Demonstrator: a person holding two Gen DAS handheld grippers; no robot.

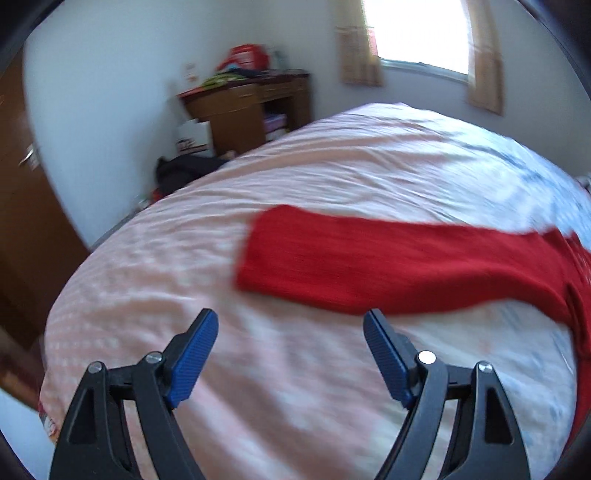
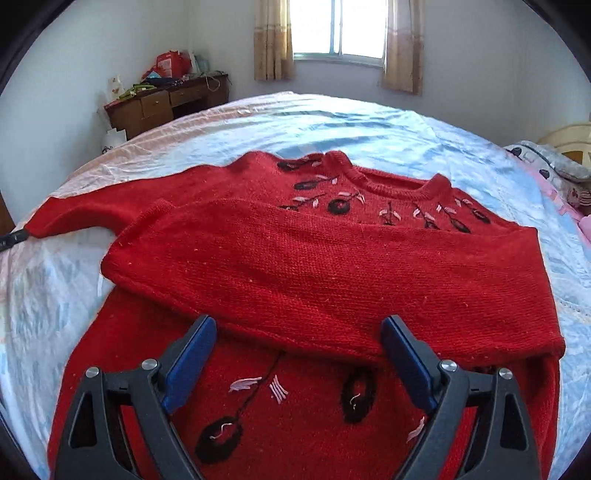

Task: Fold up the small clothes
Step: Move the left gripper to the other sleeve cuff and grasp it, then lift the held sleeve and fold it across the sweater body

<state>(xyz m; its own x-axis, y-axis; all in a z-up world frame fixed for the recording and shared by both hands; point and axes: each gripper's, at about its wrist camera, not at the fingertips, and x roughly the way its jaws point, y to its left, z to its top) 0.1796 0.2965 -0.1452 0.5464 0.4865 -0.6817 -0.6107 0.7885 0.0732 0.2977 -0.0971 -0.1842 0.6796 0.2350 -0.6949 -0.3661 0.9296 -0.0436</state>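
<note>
Sweater (image 2: 332,266) lies flat under the spread, empty right gripper (image 2: 299,328); left gripper (image 1: 291,321) spread beside its sleeve.

Bed (image 2: 258,122) covered by a wrinkled pale pink and light blue sheet (image 1: 332,162). Beyond its far left corner, against the white wall, a brown wooden desk (image 2: 162,103) with drawers, piled with clutter including a red bag (image 2: 168,62); a dark heap (image 1: 184,168) lies on the floor near the desk. Window (image 2: 340,27) with beige curtains (image 2: 271,40) on the far wall; patterned pillow (image 2: 565,166) at the bed's right edge.
</note>
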